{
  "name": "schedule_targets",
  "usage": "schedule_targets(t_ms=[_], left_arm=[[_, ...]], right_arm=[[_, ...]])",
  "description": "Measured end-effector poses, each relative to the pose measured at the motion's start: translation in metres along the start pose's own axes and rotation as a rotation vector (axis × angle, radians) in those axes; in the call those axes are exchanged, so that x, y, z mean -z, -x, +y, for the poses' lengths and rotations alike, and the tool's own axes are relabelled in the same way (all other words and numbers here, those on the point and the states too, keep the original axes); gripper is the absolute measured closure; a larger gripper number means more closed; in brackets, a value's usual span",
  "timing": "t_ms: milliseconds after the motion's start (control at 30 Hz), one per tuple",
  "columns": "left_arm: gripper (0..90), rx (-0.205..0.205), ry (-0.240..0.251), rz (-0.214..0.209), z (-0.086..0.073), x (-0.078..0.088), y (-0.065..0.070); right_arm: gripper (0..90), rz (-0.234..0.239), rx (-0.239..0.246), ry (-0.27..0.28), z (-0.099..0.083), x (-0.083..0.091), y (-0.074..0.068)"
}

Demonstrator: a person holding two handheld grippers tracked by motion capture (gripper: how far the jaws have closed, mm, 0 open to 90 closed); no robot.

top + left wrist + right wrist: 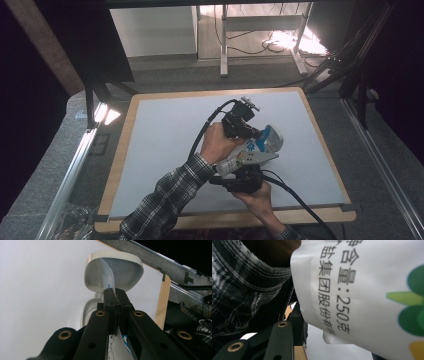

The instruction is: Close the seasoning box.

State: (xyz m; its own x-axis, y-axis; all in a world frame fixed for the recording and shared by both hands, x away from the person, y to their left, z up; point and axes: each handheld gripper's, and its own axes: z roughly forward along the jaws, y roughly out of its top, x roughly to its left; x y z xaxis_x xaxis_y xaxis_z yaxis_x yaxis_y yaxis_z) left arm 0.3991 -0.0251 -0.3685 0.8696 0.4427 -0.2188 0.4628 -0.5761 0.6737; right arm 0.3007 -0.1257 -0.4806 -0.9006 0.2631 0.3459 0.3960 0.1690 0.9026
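A white salt container [248, 155] with green and blue print is held tilted above the white table mat [160, 145]. Its blue-topped flip lid [270, 137] points right. My right gripper [242, 171] holds the container's body from below, and the printed white body [367, 290] lies close against one black finger [280, 340]. My left gripper [254, 134] comes in from above by the lid. In the left gripper view its jaws [115, 293] are shut on a thin white and blue strip [108, 276], which runs up in front of the open white lid [120, 267].
The mat lies on a wooden board [119, 165] with bare mat around the hands. Plaid sleeves [170, 200] come in from the bottom. A black cable [295, 197] trails off to the lower right. A metal rail [70, 175] runs along the left, and desk legs [224, 45] stand beyond.
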Motion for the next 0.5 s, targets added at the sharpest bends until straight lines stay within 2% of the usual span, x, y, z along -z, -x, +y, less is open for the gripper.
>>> schedule_targets(t_ms=[500], left_arm=[[89.1,-0.006,-0.008,0.001,0.0017,0.0003,0.0008]], right_arm=[[53.8,0.002,0.001,0.004,0.0011,0.0000,-0.0005]])
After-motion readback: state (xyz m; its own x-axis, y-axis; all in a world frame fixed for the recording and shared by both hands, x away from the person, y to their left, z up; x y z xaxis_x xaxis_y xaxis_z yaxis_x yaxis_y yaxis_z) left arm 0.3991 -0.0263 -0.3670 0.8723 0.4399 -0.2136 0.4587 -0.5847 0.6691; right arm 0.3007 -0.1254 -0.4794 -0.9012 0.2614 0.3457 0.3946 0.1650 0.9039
